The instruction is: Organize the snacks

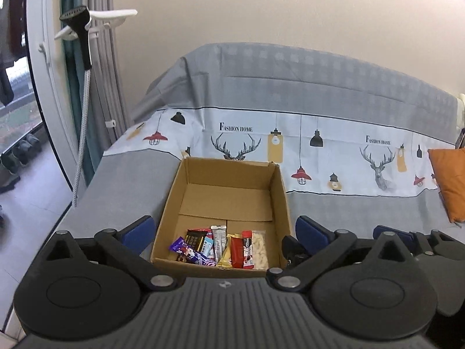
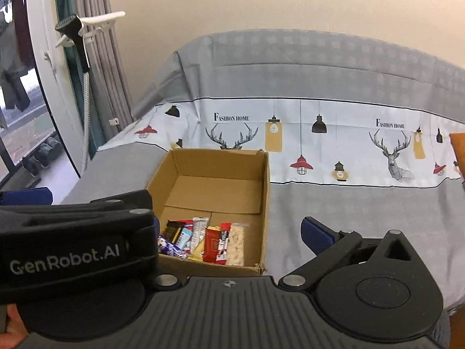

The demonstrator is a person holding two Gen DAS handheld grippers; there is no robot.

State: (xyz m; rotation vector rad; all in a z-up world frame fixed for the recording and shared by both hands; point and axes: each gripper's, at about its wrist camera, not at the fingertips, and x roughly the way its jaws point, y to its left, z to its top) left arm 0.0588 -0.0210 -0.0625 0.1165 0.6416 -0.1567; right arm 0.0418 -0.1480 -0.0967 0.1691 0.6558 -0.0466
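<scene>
Home living room. Sofa (image 1: pixel 334 203) under a grey printed cover (image 2: pixel 334 133) reading "Fashion Home", with deer heads and lamps. Orange cushion (image 1: pixel 450 183) at one end. Garment steamer (image 1: pixel 77 23) by grey curtains (image 2: pixel 98 58). Shoes (image 1: pixel 17 154) lined up by balcony glass door (image 1: pixel 37 72).

Covered sofa (image 1: pixel 363 203), perhaps a bed, cardboard box (image 1: pixel 280 203), orange cushion (image 1: pixel 450 180)

a grey sheet (image 1: pixel 122 192) printed with deer and lamps covers the sofa. an orange cushion (image 1: pixel 450 183) lies at its right end. a steamer (image 1: pixel 78 29) hangs by the curtain (image 1: pixel 101 67), with shoes (image 1: pixel 20 151) outside the window.
</scene>
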